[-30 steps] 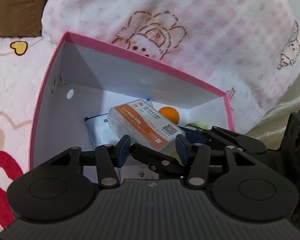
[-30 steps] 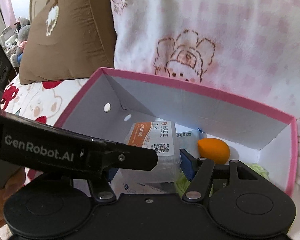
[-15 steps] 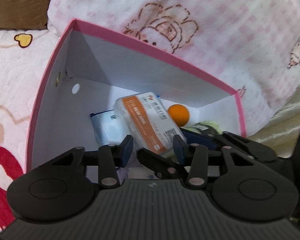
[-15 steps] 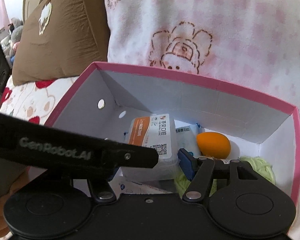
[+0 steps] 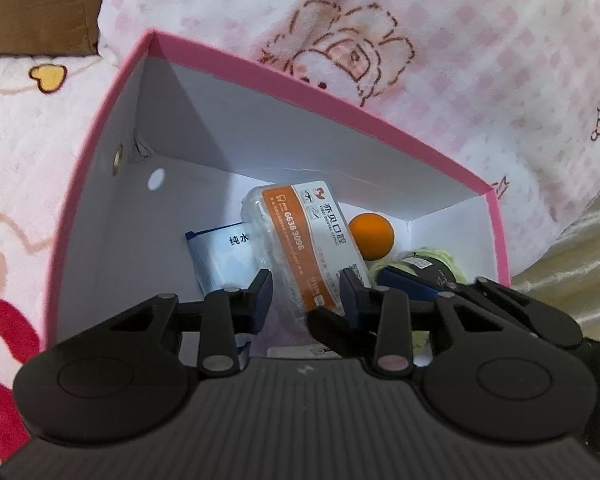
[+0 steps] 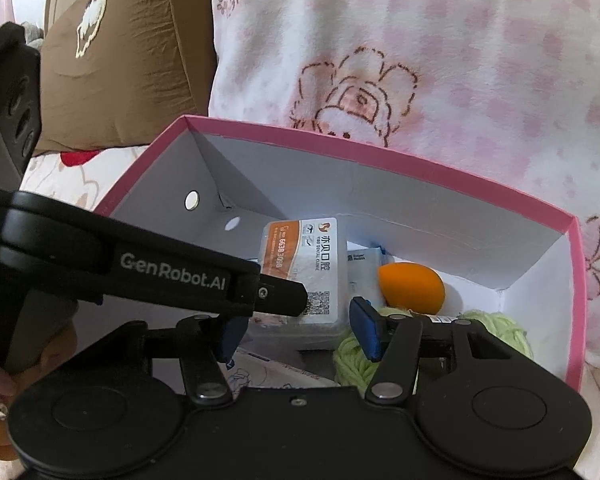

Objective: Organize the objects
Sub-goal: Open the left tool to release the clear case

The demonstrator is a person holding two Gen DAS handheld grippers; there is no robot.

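A pink-rimmed white box [image 5: 100, 216] [image 6: 572, 280] sits on the bed. Inside lie a clear tissue pack with an orange label [image 5: 308, 236] [image 6: 304, 264], a blue-and-white wipes pack [image 5: 224, 256], an orange egg-shaped sponge [image 5: 371, 236] [image 6: 410, 290] and a green yarn ball [image 6: 500, 328] [image 5: 432, 256]. My left gripper [image 5: 306, 292] is open, its pads either side of the tissue pack's near end, apart from it. My right gripper [image 6: 296, 330] is open just before the pack. The left gripper's finger crosses the right wrist view [image 6: 148, 276].
A pink checked plush pillow [image 6: 420, 60] presses against the box's far wall. A brown cushion [image 6: 120, 60] lies at the back left. The bed cover with bear prints [image 5: 12, 160] lies left of the box. A printed card [image 6: 268, 368] lies in the box's near corner.
Both grippers have pulled back and up from the box. The tissue pack, between the left jaws a second ago, now rests in the box, turned more lengthwise.
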